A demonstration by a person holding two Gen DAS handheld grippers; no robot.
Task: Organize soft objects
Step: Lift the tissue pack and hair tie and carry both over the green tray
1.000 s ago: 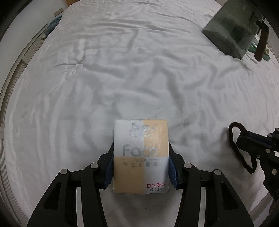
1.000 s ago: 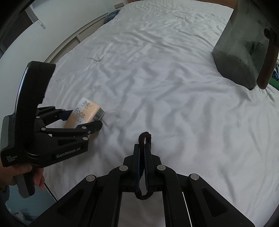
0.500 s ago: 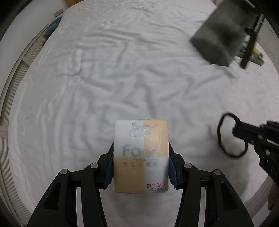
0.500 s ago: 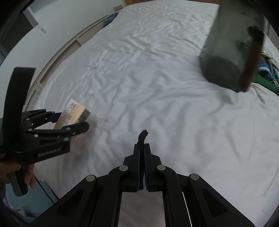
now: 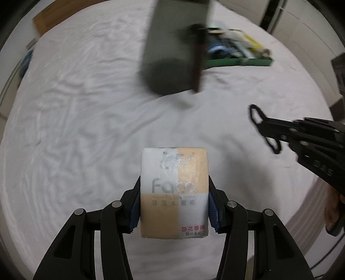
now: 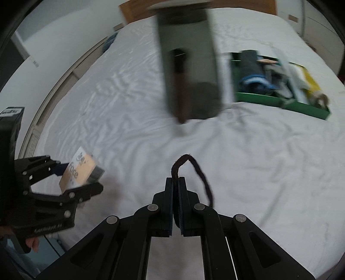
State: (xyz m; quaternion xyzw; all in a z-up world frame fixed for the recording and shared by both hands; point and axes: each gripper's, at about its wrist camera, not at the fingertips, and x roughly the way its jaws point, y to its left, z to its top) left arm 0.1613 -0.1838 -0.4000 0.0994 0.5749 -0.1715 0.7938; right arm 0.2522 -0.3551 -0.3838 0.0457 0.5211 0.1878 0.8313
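Observation:
My left gripper (image 5: 174,200) is shut on a white and orange "Face" tissue pack (image 5: 174,191), held above the white bed sheet (image 5: 86,120). It also shows at the left of the right wrist view (image 6: 77,172). My right gripper (image 6: 176,189) is shut on a dark brown hair tie (image 6: 194,170), whose loop sticks up and hangs to the right of the fingertips. The hair tie and right gripper show at the right of the left wrist view (image 5: 258,122). Both grippers are raised over the bed.
A dark grey fabric bin (image 5: 172,49) with a brown handle (image 6: 179,86) stands on the bed ahead, blurred. To its right lies a green tray (image 6: 280,101) holding several items. A wooden headboard (image 6: 138,10) is at the far end.
Both grippers have swung right and forward with their loads. The grey bin has moved from the right edge to the middle of both views, and the green tray has come into sight.

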